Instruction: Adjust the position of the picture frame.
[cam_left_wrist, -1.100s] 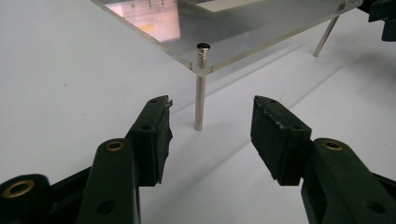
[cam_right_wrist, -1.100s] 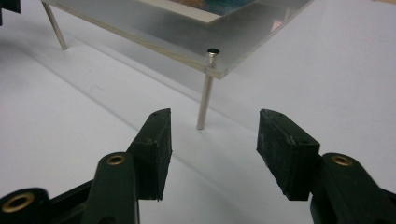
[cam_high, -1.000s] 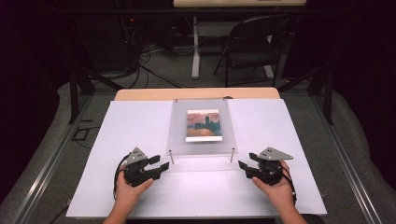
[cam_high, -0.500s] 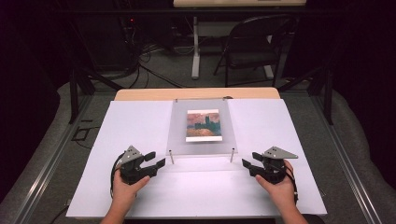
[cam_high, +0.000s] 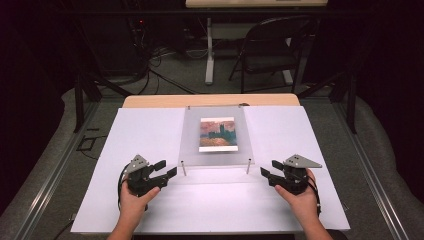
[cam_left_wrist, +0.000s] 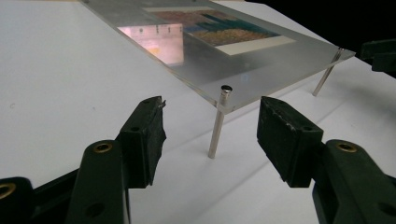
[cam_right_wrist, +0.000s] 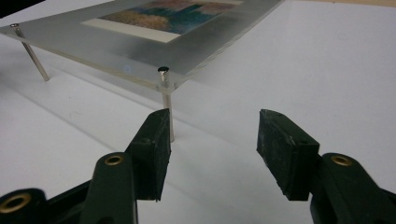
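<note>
We have drawn both hands back toward six o'clock, left gripper (cam_high: 169, 168) and right gripper (cam_high: 266, 173) released, flanking the acrylic frame (cam_high: 216, 135), likely preparing a grasp.

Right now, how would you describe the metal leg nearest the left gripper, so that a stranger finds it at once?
On the white table sheet a clear acrylic panel with a painted picture stands raised on thin metal legs. The wanted leg holds the near corner on the left gripper's side. Unlike the other near leg, it stands ahead of that gripper's open jaws.
</note>
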